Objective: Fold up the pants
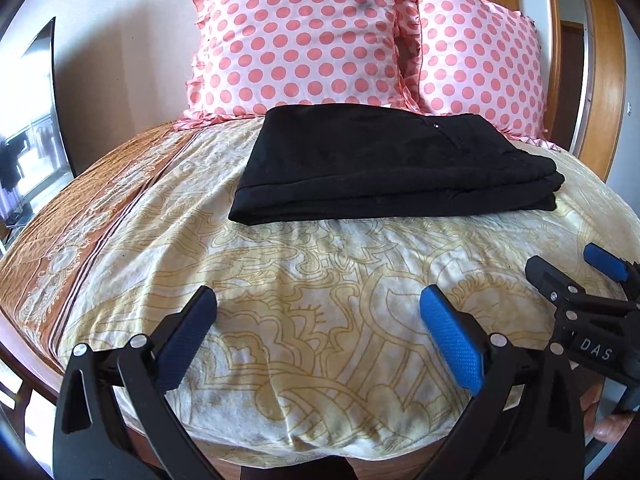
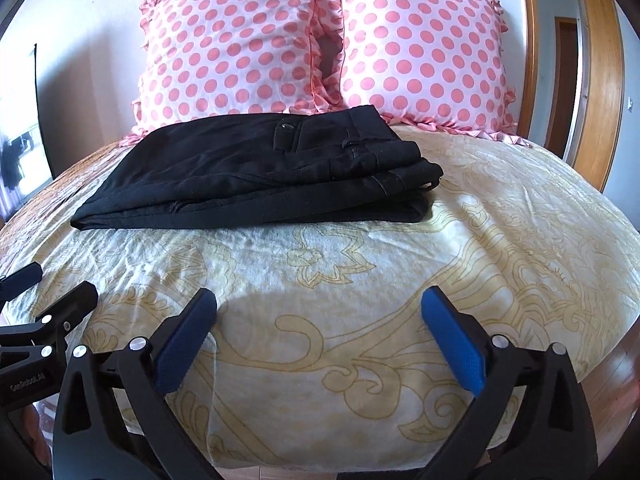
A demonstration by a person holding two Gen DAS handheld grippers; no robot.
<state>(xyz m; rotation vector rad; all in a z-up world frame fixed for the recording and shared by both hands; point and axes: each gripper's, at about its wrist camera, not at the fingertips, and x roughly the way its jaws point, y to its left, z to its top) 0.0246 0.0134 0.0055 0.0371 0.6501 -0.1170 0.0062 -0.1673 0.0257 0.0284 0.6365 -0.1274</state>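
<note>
Black pants [image 2: 256,176] lie folded near the bed's [image 2: 520,240] pillow end. Both grippers, left [image 1: 318,336] and right [image 2: 318,336], are wide open and empty. I think it's best to pull back gently and not bump the pile.

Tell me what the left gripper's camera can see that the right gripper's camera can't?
Only the left wrist view shows the bedspread's orange-brown border clearly and the right gripper off to one side. Only the right wrist view shows the pants' pocket button and belt loop up close, plus the left gripper at its edge. Both show the folded black pants lying on the bedspread, two pink polka-dot pillows behind them, and open jaws holding nothing.
</note>
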